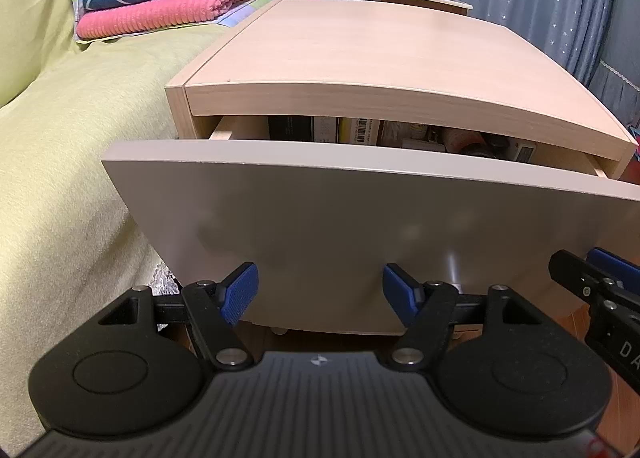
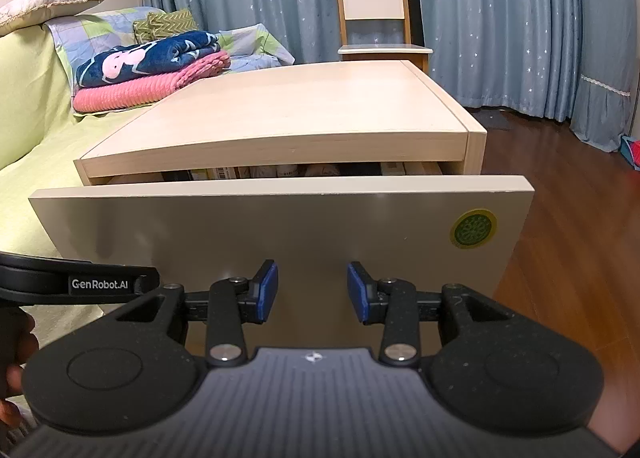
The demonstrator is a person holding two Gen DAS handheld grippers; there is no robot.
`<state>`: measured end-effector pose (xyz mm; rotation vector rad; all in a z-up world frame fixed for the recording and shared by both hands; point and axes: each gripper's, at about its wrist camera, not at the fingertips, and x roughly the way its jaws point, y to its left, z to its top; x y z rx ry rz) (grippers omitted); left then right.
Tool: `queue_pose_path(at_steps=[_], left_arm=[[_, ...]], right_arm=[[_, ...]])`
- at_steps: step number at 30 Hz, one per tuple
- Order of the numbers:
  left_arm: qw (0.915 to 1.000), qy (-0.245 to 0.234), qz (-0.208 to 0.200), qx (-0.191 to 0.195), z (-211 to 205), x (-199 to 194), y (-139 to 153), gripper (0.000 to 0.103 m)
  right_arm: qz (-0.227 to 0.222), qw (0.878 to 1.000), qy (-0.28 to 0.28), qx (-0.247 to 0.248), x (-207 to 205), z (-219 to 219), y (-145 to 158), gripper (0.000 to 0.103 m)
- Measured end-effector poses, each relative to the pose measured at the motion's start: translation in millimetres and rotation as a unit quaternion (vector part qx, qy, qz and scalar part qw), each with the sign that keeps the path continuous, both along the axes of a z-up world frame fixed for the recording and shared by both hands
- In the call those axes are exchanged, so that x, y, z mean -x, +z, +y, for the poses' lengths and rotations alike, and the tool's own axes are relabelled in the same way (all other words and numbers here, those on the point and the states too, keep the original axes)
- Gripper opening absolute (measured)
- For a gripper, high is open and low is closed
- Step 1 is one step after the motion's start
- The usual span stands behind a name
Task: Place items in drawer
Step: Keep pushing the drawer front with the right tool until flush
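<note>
Bed (image 1: 72,129) at your left, nightstand (image 1: 360,49) pressed against it. Its drawer (image 1: 360,217) stands slightly out, front panel facing both grippers, boxes and packets visible in the gap; probably well loaded, so expect weight and a stiff, smooth panel. No handle seen: judge the top edge the best hold. Left gripper (image 1: 320,290) fingers wide, empty, close to the panel. Right gripper (image 2: 312,290) fingers moderately apart, empty. Green sticker (image 2: 473,228) on the panel.
</note>
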<state>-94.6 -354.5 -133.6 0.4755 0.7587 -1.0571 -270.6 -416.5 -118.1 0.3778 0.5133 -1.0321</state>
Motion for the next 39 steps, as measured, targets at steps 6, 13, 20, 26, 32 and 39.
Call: queue_pose_path(at_steps=[6,13,20,26,32,39], left_arm=[[1.0,0.002,0.001,0.001,-1.1,-1.9,0.1,0.071],[1.0,0.001,0.0,0.001,-1.6,-2.5,-1.0,0.071],[1.0,0.002,-0.001,0.0,-3.8,-2.6,-1.5,0.071],[1.0,0.003,-0.001,0.001,-5.9,-3.7,-1.6,0.071],[1.0,0.004,0.001,0.003,-7.7,-5.5,-2.0,0.071],[1.0,0.004,0.001,0.003,-7.6,-5.1,-1.8,0.071]], right_arm=[[0.0,1.0,0.0,0.001,-0.7,-0.6,0.5,0.034],[0.0,1.0,-0.001,0.002,-1.2,-1.3,0.6,0.035],[-0.001,1.0,-0.003,0.002,-1.6,-2.9,0.8,0.035],[-0.002,1.0,-0.004,0.003,-1.9,-4.5,1.4,0.035],[-0.002,1.0,-0.005,0.004,-2.6,-6.0,1.5,0.035],[-0.002,1.0,-0.006,0.004,-3.6,-6.9,1.2,0.036]])
